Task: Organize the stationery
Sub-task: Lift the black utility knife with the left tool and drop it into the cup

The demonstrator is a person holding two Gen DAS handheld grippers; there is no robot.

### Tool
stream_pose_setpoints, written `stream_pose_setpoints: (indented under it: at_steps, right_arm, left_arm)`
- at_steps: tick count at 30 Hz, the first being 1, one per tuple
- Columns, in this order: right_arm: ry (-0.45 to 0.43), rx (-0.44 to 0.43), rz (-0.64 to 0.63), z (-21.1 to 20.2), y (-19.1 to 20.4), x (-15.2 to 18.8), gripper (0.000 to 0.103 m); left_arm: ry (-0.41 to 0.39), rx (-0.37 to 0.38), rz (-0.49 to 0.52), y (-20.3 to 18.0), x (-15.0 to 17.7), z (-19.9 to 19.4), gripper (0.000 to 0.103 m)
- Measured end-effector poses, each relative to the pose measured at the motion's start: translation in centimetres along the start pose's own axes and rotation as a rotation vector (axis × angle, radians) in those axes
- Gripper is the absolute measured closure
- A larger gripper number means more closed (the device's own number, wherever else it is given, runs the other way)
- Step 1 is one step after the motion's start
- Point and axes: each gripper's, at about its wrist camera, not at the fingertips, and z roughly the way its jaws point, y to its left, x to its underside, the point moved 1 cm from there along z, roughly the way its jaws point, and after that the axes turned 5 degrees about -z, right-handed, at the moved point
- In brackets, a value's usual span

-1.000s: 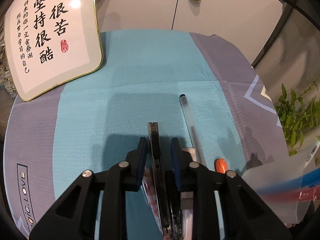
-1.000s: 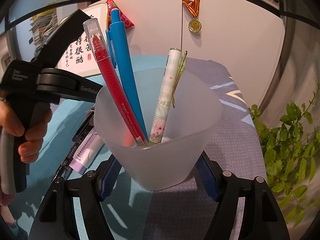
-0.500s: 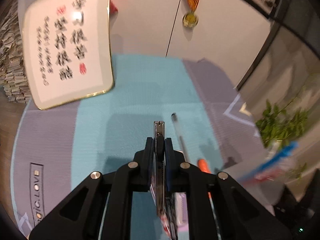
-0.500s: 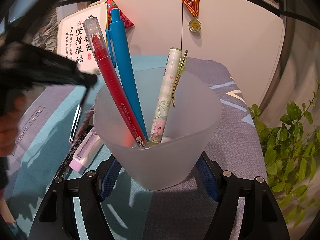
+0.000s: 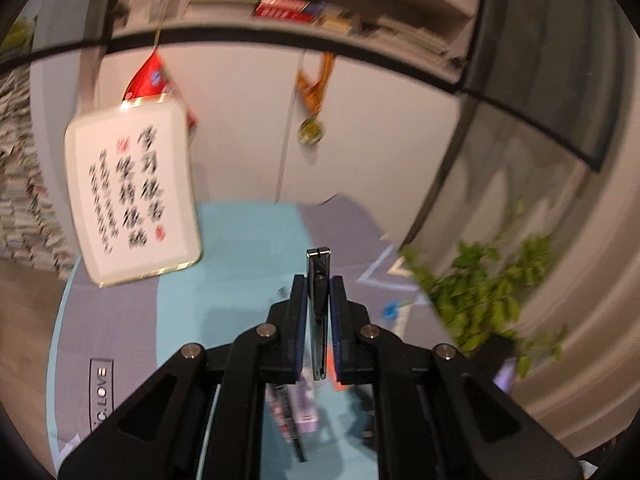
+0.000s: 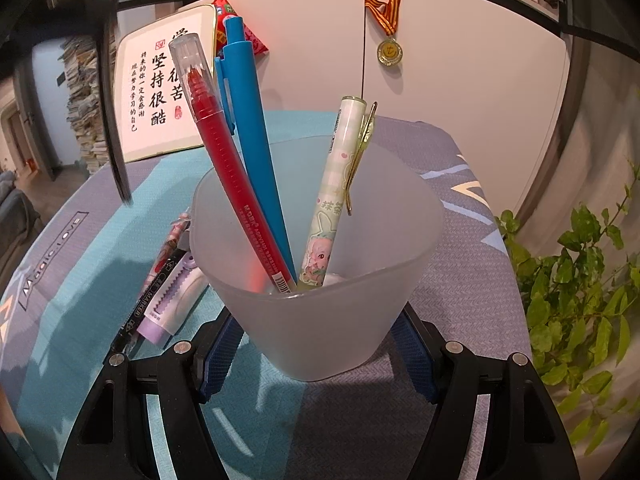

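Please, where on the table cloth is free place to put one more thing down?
Free: the teal cloth between the "Magic Love" label and the black marker; also the grey cloth right of the frosted plastic cup. Crowded: directly left of the cup.

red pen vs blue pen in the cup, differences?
The red pen has a clear cap showing a red tip; the blue pen is opaque with a side clip. The red pen has a ribbed barrel with print and a barcode; the blue pen is plain and stands taller. Both lean left in the frosted cup.
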Motion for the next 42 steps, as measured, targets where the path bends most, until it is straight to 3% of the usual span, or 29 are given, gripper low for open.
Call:
stream_pose_setpoints:
  at_steps: [6, 11, 23, 42]
  right_arm:
    - [0.001, 0.000, -0.001, -0.1, 0.0, 0.0, 0.030]
    - [-0.002, -0.002, 0.000, -0.1, 0.0, 0.0, 0.030]
    - [-0.001, -0.008, -0.001, -0.1, -0.3, 0.0, 0.030]
    - [-0.001, -0.006, -0.003, 0.0, -0.2, -0.1, 0.030]
  left_arm:
    - [-0.085, 0.107, 0.064, -3.6, -1.0, -2.9, 0.094]
    - [-0.067, 0.134, 0.110, -5.7, -0.6, -1.1, 0.094]
    - [0.068, 0.081, 0.136, -6.2, 1.0, 5.1, 0.094]
    - [0.165, 0.057, 0.147, -5.8, 3.0, 6.4, 0.094]
